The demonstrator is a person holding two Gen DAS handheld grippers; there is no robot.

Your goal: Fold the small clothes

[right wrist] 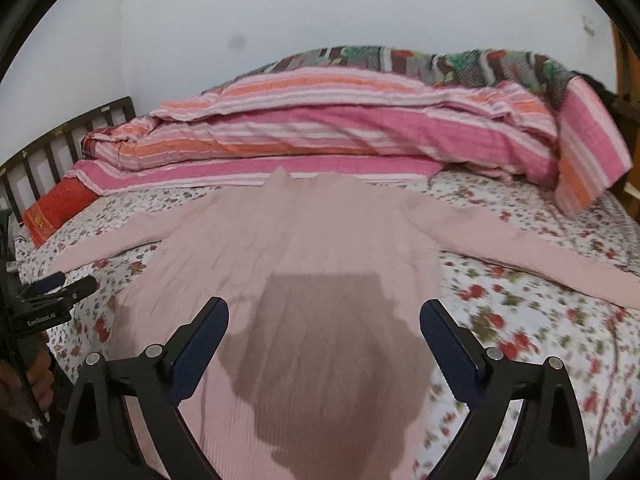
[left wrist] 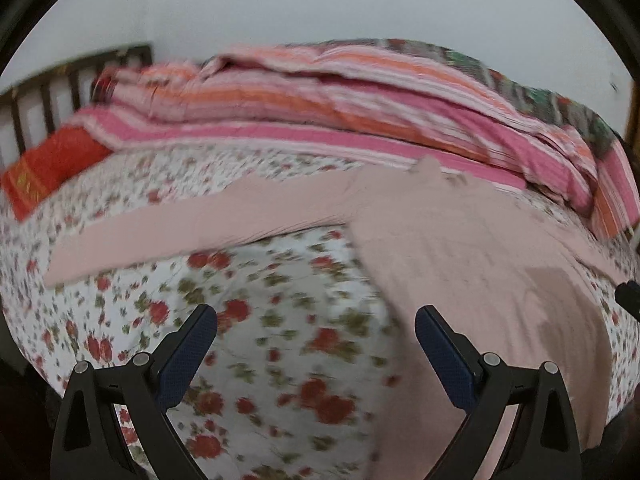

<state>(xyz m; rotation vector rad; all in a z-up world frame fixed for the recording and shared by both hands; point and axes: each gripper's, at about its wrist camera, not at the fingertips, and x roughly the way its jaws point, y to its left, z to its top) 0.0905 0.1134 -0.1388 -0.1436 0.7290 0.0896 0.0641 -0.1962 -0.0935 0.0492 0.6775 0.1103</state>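
pink sweater (right wrist: 304,240): it lies flat on the floral bedsheet (right wrist: 520,312), collar far, hem toward you, sleeves spread sideways. your right gripper (right wrist: 324,320) hangs over its body, your left gripper (left wrist: 316,328) beside its left edge; both gape empty.

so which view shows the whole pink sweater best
The right wrist view: the pink sweater lies flat on the floral sheet with both sleeves spread and the neck visible. The left wrist view shows only one sleeve and part of the body, blurred.
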